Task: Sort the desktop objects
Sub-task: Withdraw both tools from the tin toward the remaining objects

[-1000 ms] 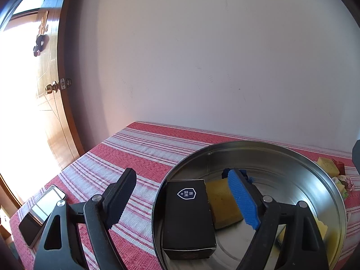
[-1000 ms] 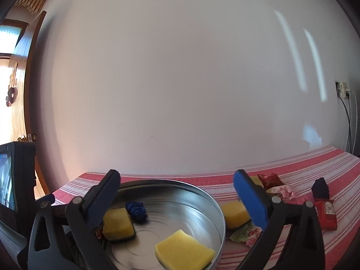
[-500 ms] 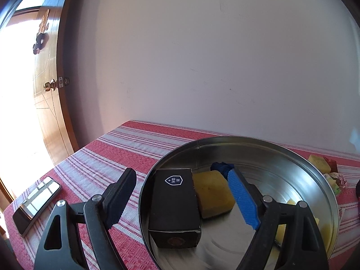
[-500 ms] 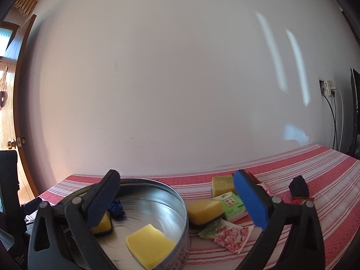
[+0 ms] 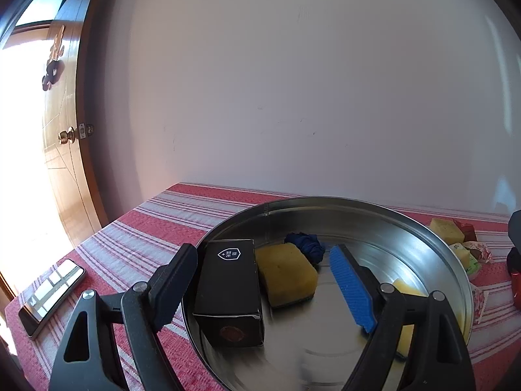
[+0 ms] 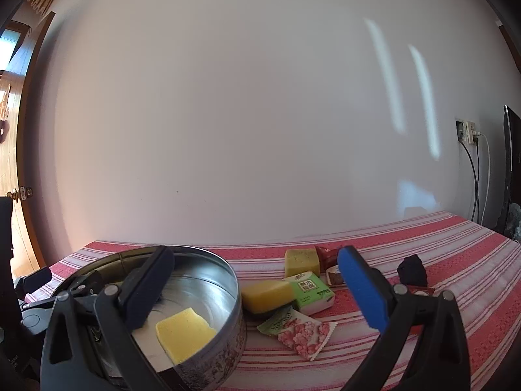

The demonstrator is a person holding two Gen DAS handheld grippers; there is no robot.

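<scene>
The desk (image 5: pixel 156 224), covered in a red-and-white striped cloth, stretches away ahead of both tools to a white wall. On it, directly ahead of the left hand-held gripper (image 5: pixel 263 277), sits a round metal tin (image 5: pixel 433 244); this tool's jaws are spread wide and hold nothing, the black one outside the tin's near-left rim, the blue one over its floor. Between those jaws lies a black box (image 5: pixel 228 283) with a white shield mark, touching a yellow sponge (image 5: pixel 286 273) on its right, and just beyond the sponge is a small dark blue cloth bundle (image 5: pixel 306 244). A smartphone (image 5: pixel 49 293) lies face up on the cloth far to this tool's left. The right hand-held gripper (image 6: pixel 254 283) is likewise spread and empty, with the tin at its lower left and a flat yellow sponge slice (image 6: pixel 184 332) inside it. Between its jaws, outside the tin, lie a yellow sponge block (image 6: pixel 267 295), a green-and-white packet (image 6: pixel 312 291) touching it, and nearer, a pink floral sachet (image 6: pixel 299 330). Farther off stands another yellowish sponge cube (image 6: pixel 301 260), and beyond the blue jaw a small black object (image 6: pixel 412 268).
</scene>
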